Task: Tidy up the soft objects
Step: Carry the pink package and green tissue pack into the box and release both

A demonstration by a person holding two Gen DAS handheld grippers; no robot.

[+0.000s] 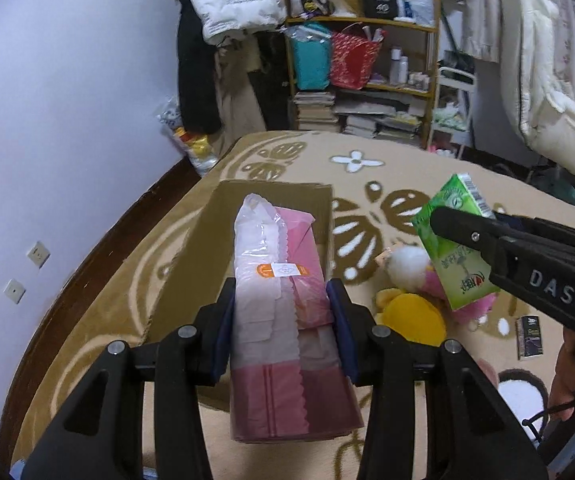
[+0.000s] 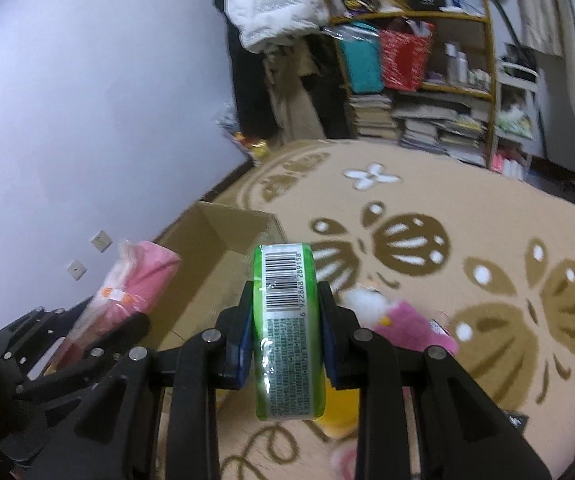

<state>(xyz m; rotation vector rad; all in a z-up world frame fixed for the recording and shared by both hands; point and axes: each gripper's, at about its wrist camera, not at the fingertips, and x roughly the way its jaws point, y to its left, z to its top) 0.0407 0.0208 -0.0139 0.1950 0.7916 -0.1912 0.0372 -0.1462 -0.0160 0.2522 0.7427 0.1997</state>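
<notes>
Our left gripper [image 1: 283, 332] has its fingers [image 1: 223, 320] clamped on the pink tissue pack [image 1: 279, 300] at lower centre, over the cardboard box [image 1: 207, 240]. Our right gripper [image 2: 287, 328] squeezes the green tissue pack [image 2: 287, 320] above the plush toys [image 1: 407, 292] on the carpet [image 2: 487, 220]. Both packs are slick and soft, so either might slip or miss the box.
</notes>
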